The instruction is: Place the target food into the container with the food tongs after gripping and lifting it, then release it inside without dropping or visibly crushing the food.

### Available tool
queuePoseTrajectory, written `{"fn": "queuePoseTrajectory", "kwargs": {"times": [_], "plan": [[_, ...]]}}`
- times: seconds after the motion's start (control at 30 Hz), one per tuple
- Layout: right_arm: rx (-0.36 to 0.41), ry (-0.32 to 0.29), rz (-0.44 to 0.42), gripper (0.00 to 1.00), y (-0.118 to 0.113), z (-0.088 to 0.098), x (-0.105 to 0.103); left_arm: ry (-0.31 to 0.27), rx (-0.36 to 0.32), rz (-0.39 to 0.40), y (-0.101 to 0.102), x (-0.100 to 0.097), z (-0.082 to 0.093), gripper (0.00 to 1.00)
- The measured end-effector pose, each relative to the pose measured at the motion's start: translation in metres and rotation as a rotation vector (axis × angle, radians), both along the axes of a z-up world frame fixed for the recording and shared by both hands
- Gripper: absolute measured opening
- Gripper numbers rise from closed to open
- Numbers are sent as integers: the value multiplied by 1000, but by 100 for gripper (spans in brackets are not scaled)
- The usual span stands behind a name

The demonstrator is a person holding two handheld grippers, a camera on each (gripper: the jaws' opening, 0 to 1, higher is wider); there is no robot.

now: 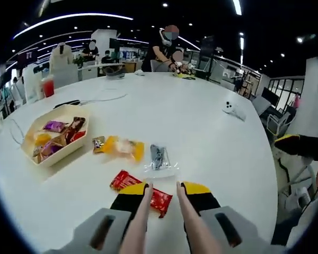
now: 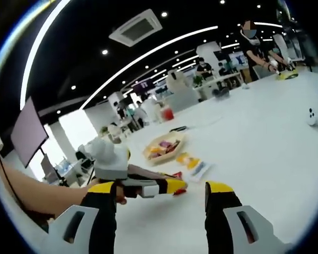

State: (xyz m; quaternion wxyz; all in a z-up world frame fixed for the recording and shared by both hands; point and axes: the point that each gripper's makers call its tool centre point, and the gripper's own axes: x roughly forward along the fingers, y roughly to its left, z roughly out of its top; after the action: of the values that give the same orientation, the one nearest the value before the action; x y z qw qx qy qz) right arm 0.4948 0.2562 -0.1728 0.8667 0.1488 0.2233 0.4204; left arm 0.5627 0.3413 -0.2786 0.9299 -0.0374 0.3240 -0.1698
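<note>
- In the left gripper view, a wide white table (image 1: 201,132) stretched ahead in a large open office, with a person working at its far end.
- The left gripper (image 1: 164,191) sat low over the table's near edge, its yellow-tipped jaws apart with a pair of pale food tongs (image 1: 161,222) running forward between them; whether the jaws were pressing on the tongs could not be told.
- The tong tips were spread to either side of a red snack packet (image 1: 140,191), the nearest item, and seemed close to or touching it, though it lay flat and unlifted.
- Beyond it lay a clear-wrapped dark snack (image 1: 158,157) and an orange-and-yellow packet (image 1: 122,147), side by side.
- Further left sat a cream tray-like container (image 1: 29,145) already holding several wrapped snacks in purple, brown and orange.
- In the right gripper view, the right gripper (image 2: 160,193) hung off to the side with its jaws apart and empty, looking across at the left gripper (image 2: 148,186) above the red packet.
- Judgement: the step in hand was the grip on the red packet, before any lift.
- The next move would call for closing the tongs gently, enough to hold the packet without crushing it, then lifting and carrying it left to the container.
</note>
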Motion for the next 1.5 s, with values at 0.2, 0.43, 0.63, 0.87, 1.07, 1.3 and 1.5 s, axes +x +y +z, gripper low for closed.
{"fn": "queuePoseTrajectory", "kwargs": {"times": [0.2,0.43,0.63,0.87,1.07,1.3,1.5], "plan": [[7,-7,18,68,9,1,0,16,35,-88,15,-21,0,23],[12,-6,37,68,22,0,-1,47,25,-160,25,-39,0,24],[0,-7,81,68,34,-2,-7,51,85,-283,32,-55,0,24],[-8,-7,95,68,34,-4,-11,52,88,-255,50,-67,2,24],[-16,-16,84,69,30,-4,-6,13,57,-19,70,-59,18,25],[-27,-14,85,68,29,-5,-2,38,90,235,93,-53,9,25],[-41,-16,105,68,28,-8,-1,92,33,380,87,-54,-6,25]]}}
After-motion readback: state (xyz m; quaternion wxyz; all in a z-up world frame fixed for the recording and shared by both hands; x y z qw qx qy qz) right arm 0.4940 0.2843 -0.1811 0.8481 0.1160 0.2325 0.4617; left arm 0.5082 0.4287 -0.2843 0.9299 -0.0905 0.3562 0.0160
